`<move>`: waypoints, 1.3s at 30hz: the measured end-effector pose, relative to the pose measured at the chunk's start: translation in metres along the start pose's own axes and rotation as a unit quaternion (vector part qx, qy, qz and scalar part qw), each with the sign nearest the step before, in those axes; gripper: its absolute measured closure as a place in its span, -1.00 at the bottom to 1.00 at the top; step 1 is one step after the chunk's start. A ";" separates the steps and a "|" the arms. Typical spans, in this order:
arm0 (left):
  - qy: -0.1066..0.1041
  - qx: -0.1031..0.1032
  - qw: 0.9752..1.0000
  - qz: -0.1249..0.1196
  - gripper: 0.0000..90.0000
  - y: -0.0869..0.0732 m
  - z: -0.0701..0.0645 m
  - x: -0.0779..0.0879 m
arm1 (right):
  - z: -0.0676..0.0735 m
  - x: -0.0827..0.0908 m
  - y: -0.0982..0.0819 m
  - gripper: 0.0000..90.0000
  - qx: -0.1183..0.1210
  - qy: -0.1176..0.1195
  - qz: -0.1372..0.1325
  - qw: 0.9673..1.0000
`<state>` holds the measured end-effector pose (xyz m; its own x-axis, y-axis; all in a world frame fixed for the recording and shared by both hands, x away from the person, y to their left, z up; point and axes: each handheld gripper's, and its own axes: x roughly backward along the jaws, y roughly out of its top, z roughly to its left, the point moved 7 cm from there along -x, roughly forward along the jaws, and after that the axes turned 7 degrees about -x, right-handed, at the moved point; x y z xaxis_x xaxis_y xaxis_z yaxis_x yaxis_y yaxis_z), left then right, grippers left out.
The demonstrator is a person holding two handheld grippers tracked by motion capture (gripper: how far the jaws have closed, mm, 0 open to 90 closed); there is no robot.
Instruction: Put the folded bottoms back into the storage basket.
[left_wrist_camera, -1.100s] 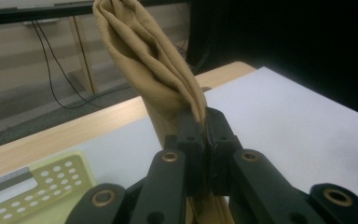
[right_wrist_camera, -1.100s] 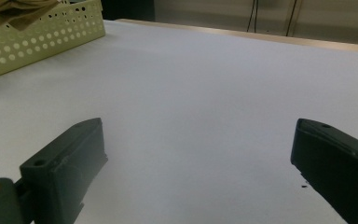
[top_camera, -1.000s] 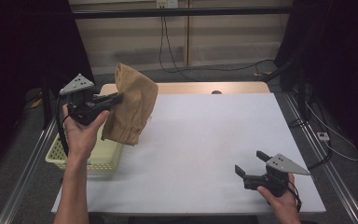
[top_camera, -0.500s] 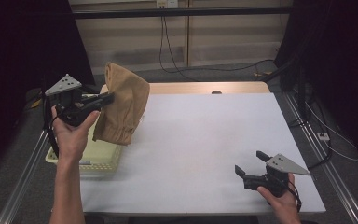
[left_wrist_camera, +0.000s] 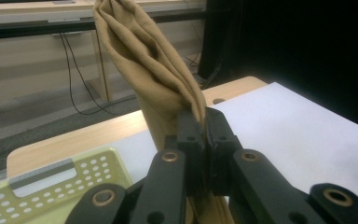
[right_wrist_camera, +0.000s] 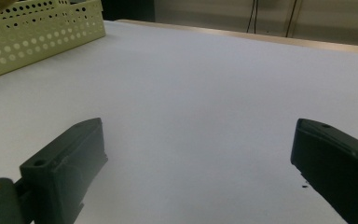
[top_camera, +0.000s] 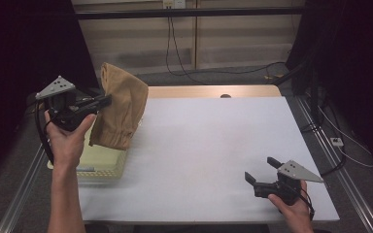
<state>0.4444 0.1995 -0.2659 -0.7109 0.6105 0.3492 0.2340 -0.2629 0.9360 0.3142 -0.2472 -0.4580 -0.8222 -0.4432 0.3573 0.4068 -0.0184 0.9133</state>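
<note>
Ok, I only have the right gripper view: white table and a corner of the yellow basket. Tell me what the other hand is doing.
Observer: The left tool is shut on a tan cloth, lifted above the yellow basket.
Operator: Say whether the cloth hangs free.
Observer: In the high view its lower end dangles over the basket's near right corner, and I cannot tell if it touches the rim.
Operator: Give me the grip itself.
Observer: In the left gripper view the jaws pinch a bunched fold, with cloth rising above them and more hanging below.
Operator: Now place my tool.
Observer: The right tool sits open near the front right corner of the table, far from the basket.
</note>
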 end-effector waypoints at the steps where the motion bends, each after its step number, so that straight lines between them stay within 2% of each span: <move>1: 0.000 -0.002 1.000 0.001 0.93 0.001 0.000 0.001 | 0.000 0.000 0.000 -0.93 0.001 0.000 0.001 1.000; 4: 0.005 -0.002 1.000 -0.001 0.93 0.004 0.003 0.005 | 0.000 -0.001 0.001 -0.93 0.004 0.000 -0.001 1.000; 7: 0.011 -0.005 1.000 0.002 0.93 0.000 0.005 0.010 | 0.000 -0.001 0.001 -0.93 0.001 0.000 -0.001 1.000; 14: 0.021 0.018 1.000 0.006 0.93 -0.011 0.016 0.016 | 0.002 0.000 0.000 -0.93 0.005 0.003 -0.001 1.000; 30: 0.037 0.036 0.999 0.000 0.93 -0.021 0.036 0.037 | 0.004 0.000 0.001 -0.93 0.009 0.009 -0.002 1.000; 39: 0.044 0.043 0.998 0.024 0.93 -0.033 0.043 0.034 | 0.003 0.001 0.001 -0.93 0.006 0.007 -0.002 1.000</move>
<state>0.4414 0.2611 -0.2828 -0.7521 0.5292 0.3928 0.3230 -0.2235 0.9196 0.3127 -0.2444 -0.4564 -0.8178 -0.4565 0.3505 0.3981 -0.0087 0.9173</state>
